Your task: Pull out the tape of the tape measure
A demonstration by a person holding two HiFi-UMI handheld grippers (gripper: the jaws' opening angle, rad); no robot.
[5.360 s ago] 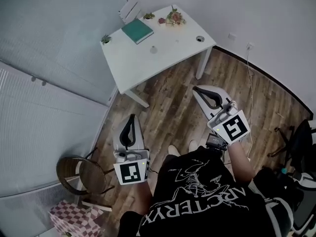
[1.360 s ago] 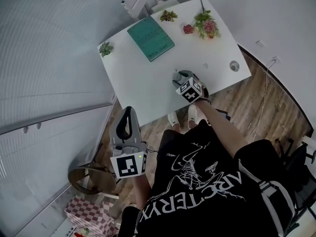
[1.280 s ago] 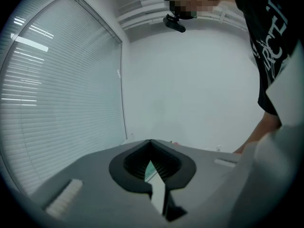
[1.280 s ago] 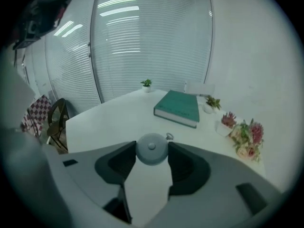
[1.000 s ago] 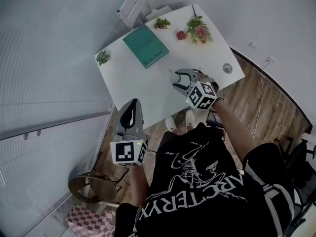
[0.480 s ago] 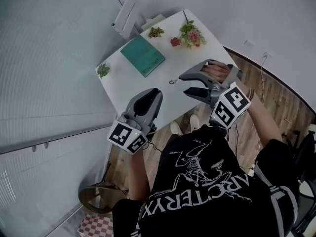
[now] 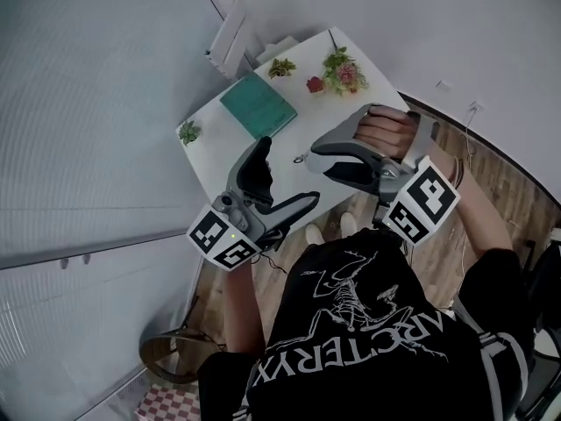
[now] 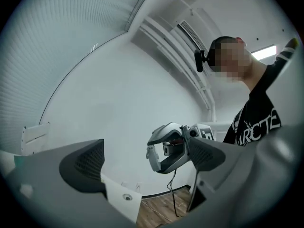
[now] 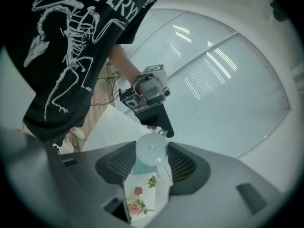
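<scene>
A small round pale-grey tape measure (image 9: 152, 148) sits clamped between the dark pads of my right gripper (image 9: 152, 152), held up above the white table (image 7: 307, 117). In the head view the right gripper (image 7: 318, 156) points left, and a small ring (image 7: 301, 158) hangs at its tip. My left gripper (image 7: 289, 172) faces it from the lower left. Its jaws are opening, spread wide, with nothing between them. In the left gripper view the left gripper (image 8: 147, 158) looks toward the right gripper (image 8: 153, 156) a short way ahead.
On the table lie a teal book (image 7: 257, 105), a flower bunch (image 7: 342, 70) and two small plants (image 7: 282, 66) (image 7: 188, 132). A white object (image 7: 230, 29) leans against the wall behind. There is wood floor (image 7: 491, 174) to the right and a round chair (image 7: 171, 358) at the lower left.
The left gripper's jaws have gone from shut to wide open. It has come up closer to the right gripper, which still holds the tape measure above the table.
</scene>
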